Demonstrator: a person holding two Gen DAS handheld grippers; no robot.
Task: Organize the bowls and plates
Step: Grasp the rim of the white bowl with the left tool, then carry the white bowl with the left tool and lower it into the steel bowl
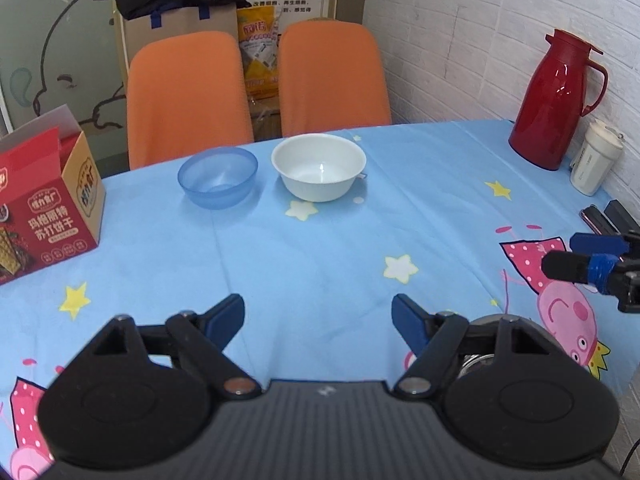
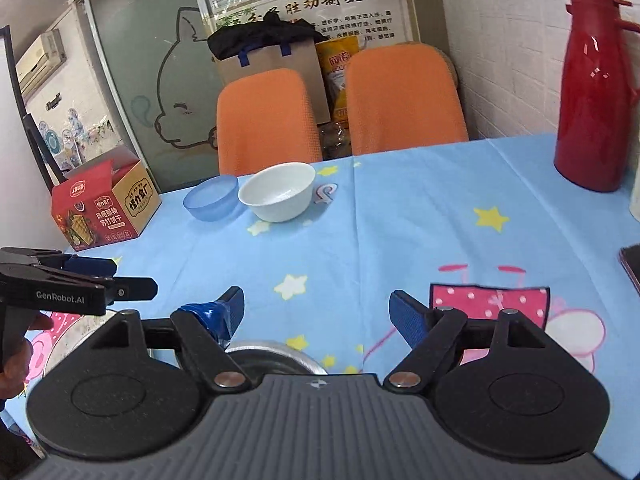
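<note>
Hovering low over the near edge of the table [image 1: 320,264], the left gripper [image 1: 318,320] has its blue-padded fingers spread wide with nothing between them, and the right gripper [image 2: 316,312] beside it is spread just as wide and also bare, one of its fingers wrapped in blue tape. A shiny metal bowl [image 2: 276,356] with a rounded, reflective rim sits at the near edge, mostly hidden under the grippers, so what it holds cannot be told. The table wears a smooth light-blue cloth printed with yellow stars and pink cartoon pigs. Toward the far edge, left of the middle, two bowls stand upright just beside each other with a narrow gap between them: a translucent blue plastic bowl [image 1: 218,178] and, on its right, a slightly larger glossy white bowl [image 1: 319,167]; both look empty. Near the far left corner stands an open red cardboard biscuit box [image 1: 48,208], its flap raised. At the far right corner a tall glossy red thermos jug [image 1: 556,100] stands upright, a white cup [image 1: 594,160] close beside it. Behind the table are two orange padded chairs [image 1: 256,88].
</note>
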